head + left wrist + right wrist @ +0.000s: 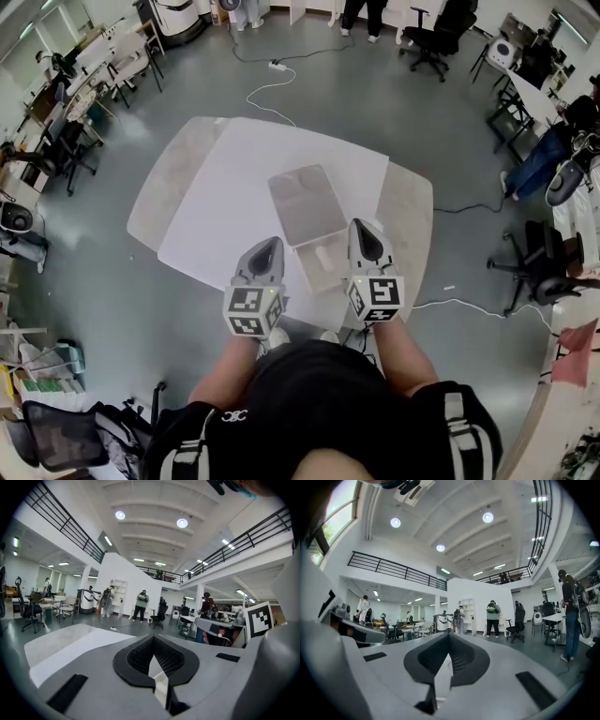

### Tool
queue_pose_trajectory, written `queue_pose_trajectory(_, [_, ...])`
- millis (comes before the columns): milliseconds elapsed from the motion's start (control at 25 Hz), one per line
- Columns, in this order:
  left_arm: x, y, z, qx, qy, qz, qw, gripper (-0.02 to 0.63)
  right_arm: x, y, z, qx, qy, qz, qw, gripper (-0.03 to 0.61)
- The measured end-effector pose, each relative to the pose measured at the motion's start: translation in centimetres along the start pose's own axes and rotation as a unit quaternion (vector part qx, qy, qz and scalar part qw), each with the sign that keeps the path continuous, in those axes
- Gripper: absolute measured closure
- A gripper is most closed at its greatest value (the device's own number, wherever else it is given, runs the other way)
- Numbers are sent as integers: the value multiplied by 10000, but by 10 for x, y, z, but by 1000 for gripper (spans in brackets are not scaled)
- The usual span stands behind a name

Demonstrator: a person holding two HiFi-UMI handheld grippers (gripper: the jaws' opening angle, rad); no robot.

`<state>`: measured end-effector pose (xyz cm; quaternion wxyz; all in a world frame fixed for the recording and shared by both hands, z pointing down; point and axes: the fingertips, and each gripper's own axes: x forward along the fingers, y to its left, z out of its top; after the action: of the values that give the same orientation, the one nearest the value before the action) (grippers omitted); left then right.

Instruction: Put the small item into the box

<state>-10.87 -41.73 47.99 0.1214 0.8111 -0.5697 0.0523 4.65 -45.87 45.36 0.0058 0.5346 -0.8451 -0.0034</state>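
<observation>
A person stands at the 6 o'clock edge of a white worktop (234, 187), a claw in each hand, with an open box (307, 202) between them, its lid laid back toward 12 o'clock. The chief risk, judging from this stance, is a blind reach. The small item cannot be picked out in any view, being either hidden beneath the claws or too pale against the tray. Both claws are clenched on nothing, so a push forward would likely shove or flick the piece rather than take it. The light-looking box is a second hazard: with a claw close at each side, a sideways sweep could skid it across the smooth worktop or tip the lid shut over the tray. The left claw (271, 243) sits at the box's 9 o'clock, tips met and pointing toward 12 o'clock, its marker cube (253, 312) nearest the body. The right claw (362, 227) sits at the box's 3 o'clock, just beside the tray as seen from above, likewise closed tight and empty. Both gripper views look out level across the hall rather than down at the worktop. This suggests bent forearms held low by the waist, neither claw tilted toward the box.
</observation>
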Motion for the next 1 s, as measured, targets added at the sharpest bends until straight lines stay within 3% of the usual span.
queue_pose_trajectory(240, [12,-10,7,12,-88,-160,9998,607,-20,-8,23,-12,-405,-144,9991,566])
queue_pose_trajectory(1000, [8,-18,17,116,-182,-351,9992,609,-31,3,14,-48,-189,-167,9997,566])
